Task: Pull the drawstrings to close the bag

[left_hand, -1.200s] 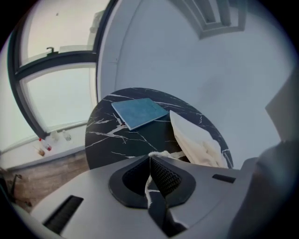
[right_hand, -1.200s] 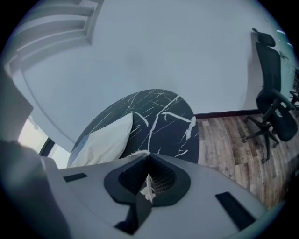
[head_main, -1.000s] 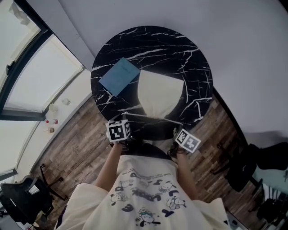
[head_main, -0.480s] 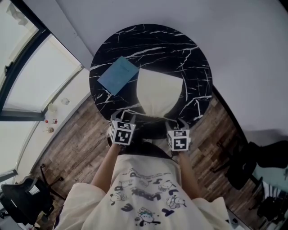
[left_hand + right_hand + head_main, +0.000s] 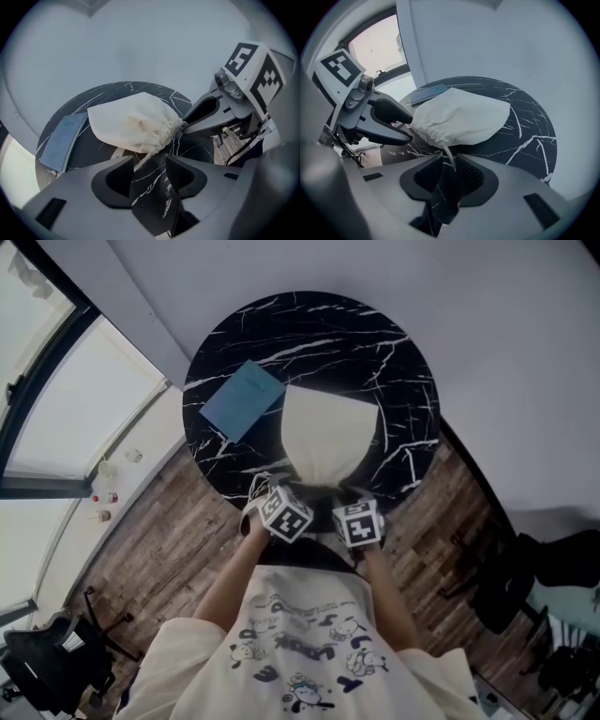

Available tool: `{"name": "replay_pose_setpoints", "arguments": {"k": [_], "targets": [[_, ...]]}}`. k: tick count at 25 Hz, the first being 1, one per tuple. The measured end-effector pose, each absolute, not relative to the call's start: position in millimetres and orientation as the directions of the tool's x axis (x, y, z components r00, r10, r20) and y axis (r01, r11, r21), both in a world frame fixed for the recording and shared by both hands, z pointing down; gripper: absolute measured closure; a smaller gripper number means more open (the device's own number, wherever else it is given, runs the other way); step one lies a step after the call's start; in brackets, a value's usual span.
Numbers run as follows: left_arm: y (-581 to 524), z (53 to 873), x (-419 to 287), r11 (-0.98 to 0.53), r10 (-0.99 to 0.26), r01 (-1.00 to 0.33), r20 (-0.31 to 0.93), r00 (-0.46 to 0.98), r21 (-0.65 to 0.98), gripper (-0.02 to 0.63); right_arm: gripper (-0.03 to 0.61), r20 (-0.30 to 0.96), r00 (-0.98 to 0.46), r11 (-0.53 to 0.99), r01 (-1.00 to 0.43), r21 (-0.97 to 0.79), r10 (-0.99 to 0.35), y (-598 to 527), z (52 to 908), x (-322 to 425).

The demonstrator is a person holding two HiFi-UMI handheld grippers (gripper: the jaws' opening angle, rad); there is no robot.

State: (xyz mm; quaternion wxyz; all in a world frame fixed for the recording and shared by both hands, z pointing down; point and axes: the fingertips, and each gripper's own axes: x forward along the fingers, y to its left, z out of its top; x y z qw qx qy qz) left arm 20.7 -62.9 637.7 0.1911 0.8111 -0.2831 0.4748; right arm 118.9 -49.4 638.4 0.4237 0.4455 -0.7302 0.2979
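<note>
Left hand-held gripper (image 5: 149,159): jaws apart, drawstring (image 5: 143,160) lying between them
Right hand-held gripper (image 5: 448,157): jaws closing round second drawstring (image 5: 449,153) (not yet pinched)
Bag (image 5: 328,432): mouth gathered, on marbled tabletop (image 5: 394,334)

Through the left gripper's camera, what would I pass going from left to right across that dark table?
Blue booklet → cream drawstring bag → the right gripper, its jaws closing with the bag's cord between them.
</note>
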Motion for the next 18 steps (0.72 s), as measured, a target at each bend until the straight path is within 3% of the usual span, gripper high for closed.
{"name": "replay_pose_setpoints", "arguments": {"k": [3, 5, 10, 18], "targets": [[-63.1, 646.9, 17.8, -0.756, -0.262, -0.653, 0.897, 0.356, 0.039, 0.405, 0.517, 0.891, -0.231, 0.42, -0.906, -0.051, -0.39, -49.2, 641.9, 118.6], [-65.3, 649.3, 14.2, -0.742, -0.274, -0.67, 0.903, 0.33, 0.019, 0.557, 0.544, 0.89, -0.236, 0.408, -0.911, -0.063, -0.39, -49.2, 640.9, 115.6], [-65.2, 652.7, 10.5, -0.673, -0.274, -0.738, 0.908, 0.318, 0.055, 0.566, 0.557, 0.883, -0.226, 0.337, -0.938, -0.082, -0.412, -50.9, 642.2, 122.9], [-84.3, 638.6, 3.3, -0.276, -0.394, -0.926, 0.849, 0.352, 0.256, 0.568, 0.56, 0.831, -0.176, 0.044, -0.983, -0.18, -0.528, -63.1, 633.3, 135.1]]}}
